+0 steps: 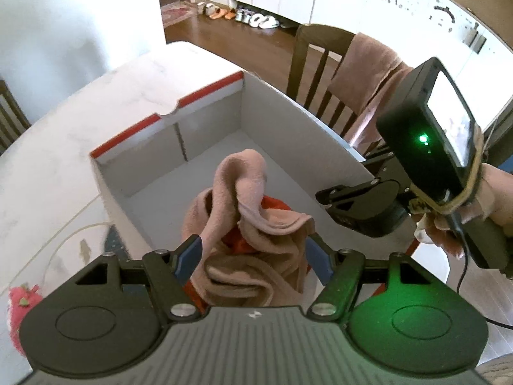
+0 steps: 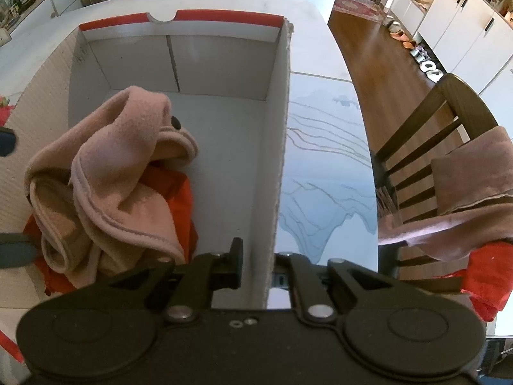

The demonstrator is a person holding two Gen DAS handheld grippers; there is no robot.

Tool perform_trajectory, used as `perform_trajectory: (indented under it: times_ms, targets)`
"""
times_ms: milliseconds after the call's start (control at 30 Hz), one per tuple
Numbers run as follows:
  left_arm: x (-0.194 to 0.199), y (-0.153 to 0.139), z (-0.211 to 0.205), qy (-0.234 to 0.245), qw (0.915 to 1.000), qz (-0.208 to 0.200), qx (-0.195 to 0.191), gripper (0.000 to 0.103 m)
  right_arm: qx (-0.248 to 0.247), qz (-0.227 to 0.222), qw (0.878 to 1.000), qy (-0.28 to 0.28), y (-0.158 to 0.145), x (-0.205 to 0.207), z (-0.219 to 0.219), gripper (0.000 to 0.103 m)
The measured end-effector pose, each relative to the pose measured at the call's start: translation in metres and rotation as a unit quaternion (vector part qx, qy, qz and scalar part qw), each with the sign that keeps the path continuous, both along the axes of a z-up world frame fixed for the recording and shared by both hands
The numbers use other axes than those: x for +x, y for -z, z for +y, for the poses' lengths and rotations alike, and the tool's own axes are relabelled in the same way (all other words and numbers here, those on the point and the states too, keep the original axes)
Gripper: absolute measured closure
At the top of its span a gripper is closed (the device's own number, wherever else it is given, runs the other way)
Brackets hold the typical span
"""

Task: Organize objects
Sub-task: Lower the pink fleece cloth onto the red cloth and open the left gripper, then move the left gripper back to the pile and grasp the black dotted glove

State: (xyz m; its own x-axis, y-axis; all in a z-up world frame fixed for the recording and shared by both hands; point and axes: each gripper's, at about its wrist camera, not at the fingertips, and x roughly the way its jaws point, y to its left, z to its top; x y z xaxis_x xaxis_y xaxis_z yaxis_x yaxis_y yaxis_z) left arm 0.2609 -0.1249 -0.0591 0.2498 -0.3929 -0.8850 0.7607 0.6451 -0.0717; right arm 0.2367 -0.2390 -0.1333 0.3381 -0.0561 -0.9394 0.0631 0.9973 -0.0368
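The pink fleece cloth [image 1: 247,211] lies bunched in the near end of the white cardboard box [image 1: 275,118], at the lower centre of my left wrist view, on top of a red cloth [image 1: 272,203] that shows beneath its folds. In my right wrist view the same pink fleece cloth [image 2: 105,176] occupies the left half of the frame, and the far end of the box [image 2: 221,64] is bare floor.

My left gripper [image 1: 253,255] hangs over the pile with its blue-padded jaws spread wide. The cloth sits between and below them, and neither pad presses on it.

My right gripper [image 2: 256,263] is closed down on the right-hand wall of the box [image 2: 279,166], one finger inside the box and the other outside; the wall edge runs up the frame from between them. In the left wrist view this gripper [image 1: 323,197] appears at centre right, held by a hand [image 1: 449,234].

The box stands on a pale marble-patterned table [image 2: 323,147]. A dark wooden chair [image 2: 426,147] at right carries a draped brown towel [image 2: 474,173].
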Motion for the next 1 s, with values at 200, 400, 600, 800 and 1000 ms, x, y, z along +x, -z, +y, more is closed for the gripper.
perform_trajectory:
  times_ms: [200,400,600,800,1000]
  targets:
    - [-0.01,-0.02,0.02,-0.001,0.9998,-0.015,-0.015,0.033,0.004,0.005,1.0,-0.002,-0.002,-0.002,-0.001,0.092]
    - [-0.019,-0.031,0.048,-0.013,0.9993,-0.031,-0.017,0.032,0.009,0.014,1.0,-0.006,-0.008,-0.005,-0.002,0.092]
    - [-0.024,-0.029,0.075,-0.034,0.9987,-0.036,-0.012,0.032,0.018,0.02,1.0,-0.002,-0.019,-0.008,-0.004,0.097]
    - [-0.028,-0.02,0.115,-0.079,0.9963,-0.03,-0.014,0.032,0.026,0.027,0.999,0.004,-0.022,-0.009,-0.008,0.1]
    - [-0.035,-0.009,0.172,-0.13,0.9912,-0.025,-0.008,0.032,0.031,0.031,0.999,0.003,-0.02,-0.008,-0.01,0.1]
